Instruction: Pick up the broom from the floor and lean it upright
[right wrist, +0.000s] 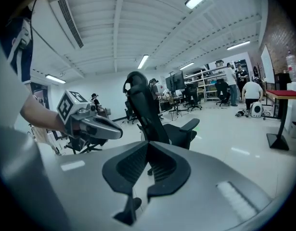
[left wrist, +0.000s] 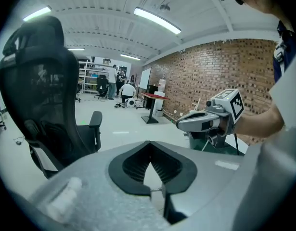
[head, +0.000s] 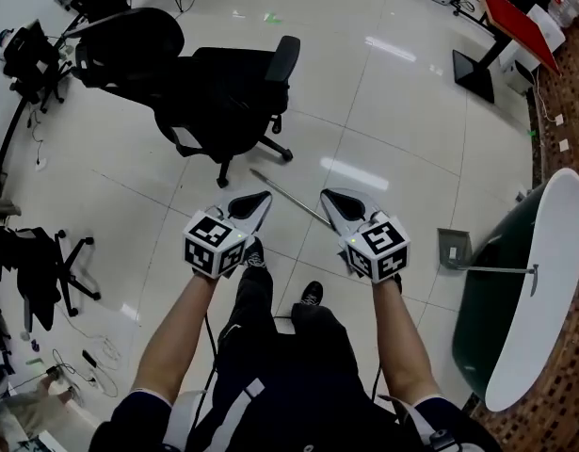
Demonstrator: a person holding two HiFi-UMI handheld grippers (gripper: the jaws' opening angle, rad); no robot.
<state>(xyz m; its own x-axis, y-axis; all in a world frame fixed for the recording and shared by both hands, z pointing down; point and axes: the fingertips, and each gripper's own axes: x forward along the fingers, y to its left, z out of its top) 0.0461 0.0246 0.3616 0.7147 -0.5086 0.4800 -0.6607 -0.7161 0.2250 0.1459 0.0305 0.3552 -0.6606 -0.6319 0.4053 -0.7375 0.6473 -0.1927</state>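
The person stands with both arms stretched forward over the pale tiled floor (head: 411,111). The left gripper (head: 261,199) and the right gripper (head: 329,196) are side by side, each with its jaws pressed together on nothing. The broom (head: 287,194) lies flat on the floor just ahead, its thin handle slanting across the gap between them (its near end disappears behind the right gripper). A black office chair (head: 223,92) stands beyond it. A dustpan (head: 452,248) sits off to the right beside a white-topped table (head: 553,281).

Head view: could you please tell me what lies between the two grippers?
In the head view, a thin pole, probably the broom handle, lies slanted on the floor between left gripper and right gripper.
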